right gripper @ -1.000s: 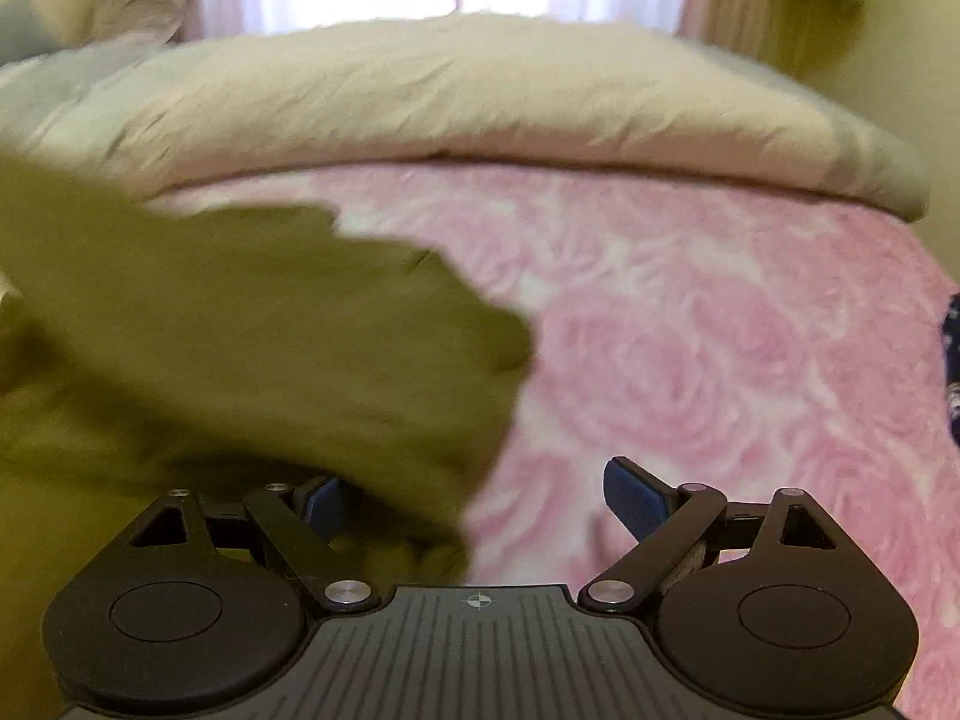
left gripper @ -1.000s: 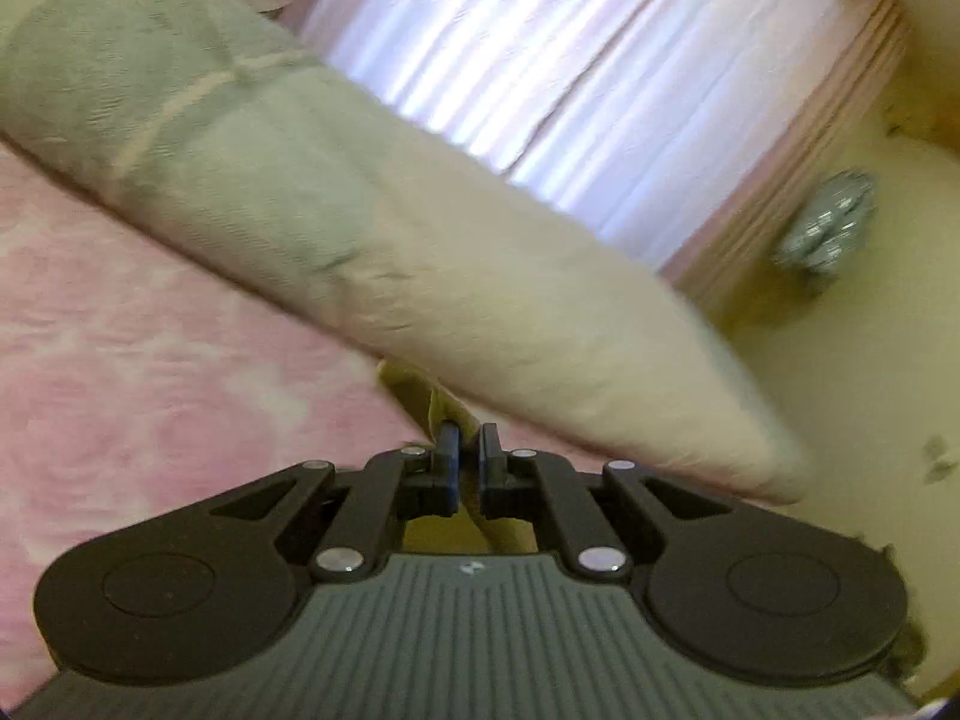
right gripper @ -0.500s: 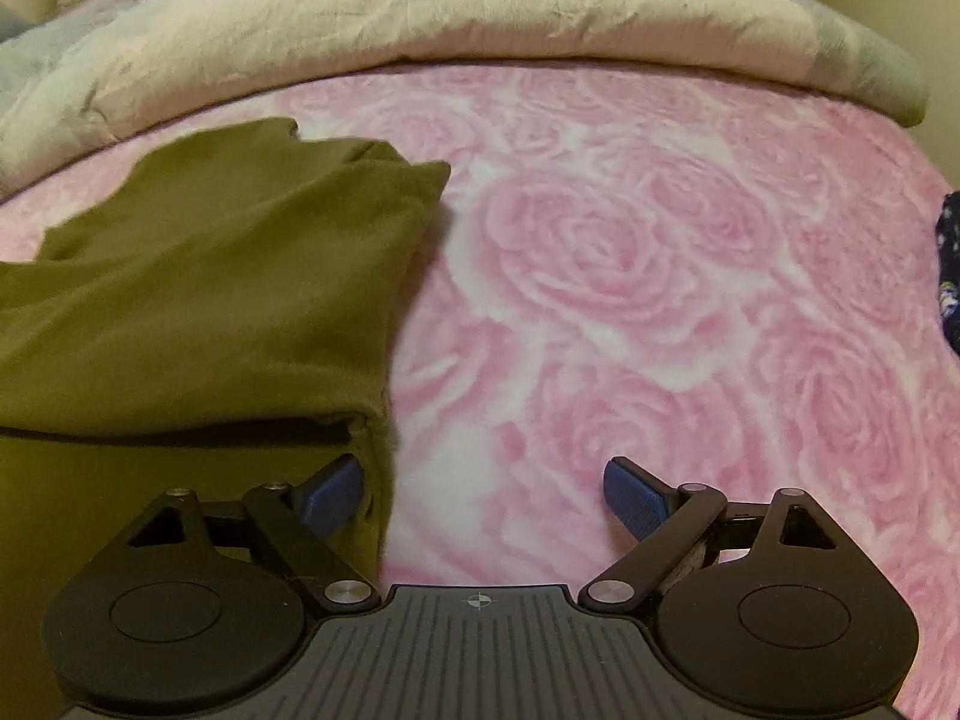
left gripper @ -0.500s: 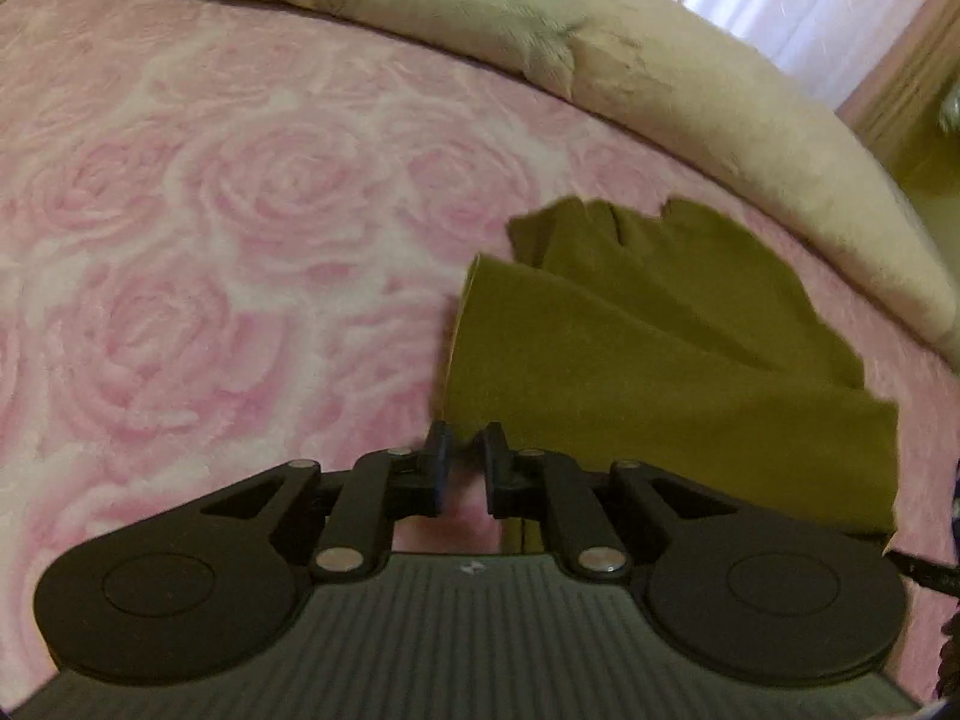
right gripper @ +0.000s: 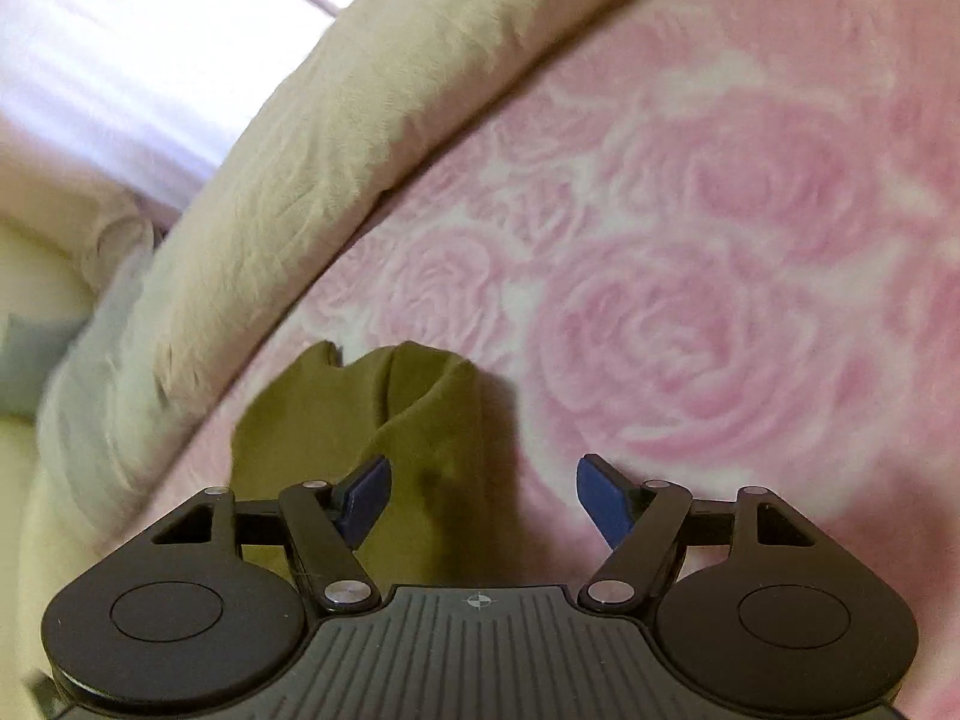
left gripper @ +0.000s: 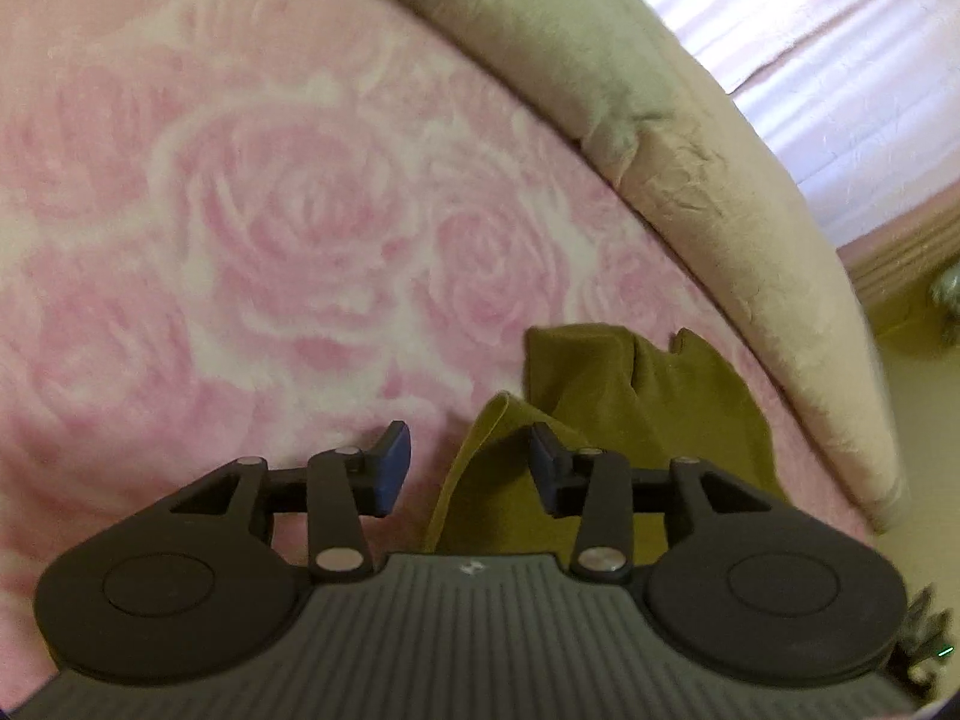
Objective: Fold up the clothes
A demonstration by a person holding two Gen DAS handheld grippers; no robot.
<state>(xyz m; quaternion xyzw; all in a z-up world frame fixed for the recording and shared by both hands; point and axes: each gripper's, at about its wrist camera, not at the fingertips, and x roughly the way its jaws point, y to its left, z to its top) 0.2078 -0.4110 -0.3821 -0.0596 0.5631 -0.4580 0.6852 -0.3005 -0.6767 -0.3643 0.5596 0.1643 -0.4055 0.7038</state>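
Olive-green garment (left gripper: 630, 420) lies bunched on the pink rose-print blanket (left gripper: 270, 228), near its far edge, just short of the beige duvet (left gripper: 690, 168). In the left wrist view it sits at about 4 o'clock from frame centre, with a raised fold at its near-left corner. In the right wrist view the same garment (right gripper: 432, 450) sits at 6–7 o'clock, a crease running up its middle, shadow cast to its right on the blanket (right gripper: 720, 312).

Left gripper (left gripper: 468, 468): jaws parted and opening. The garment's raised fold stands in the gap close to the right finger; pads not pressing on it.

Right gripper (right gripper: 483, 498): jaws wide but closing. The garment's right part lies in the gap beside the left finger; right finger over bare blanket. No pinch visible.

Duvet (right gripper: 336, 138) runs along the blanket's far edge: 12 to 4 o'clock in the left view, 8 to 1 o'clock in the right. Behind it, bright pale curtain (left gripper: 810, 60), also seen at 10–11 o'clock in the right view (right gripper: 120, 30).
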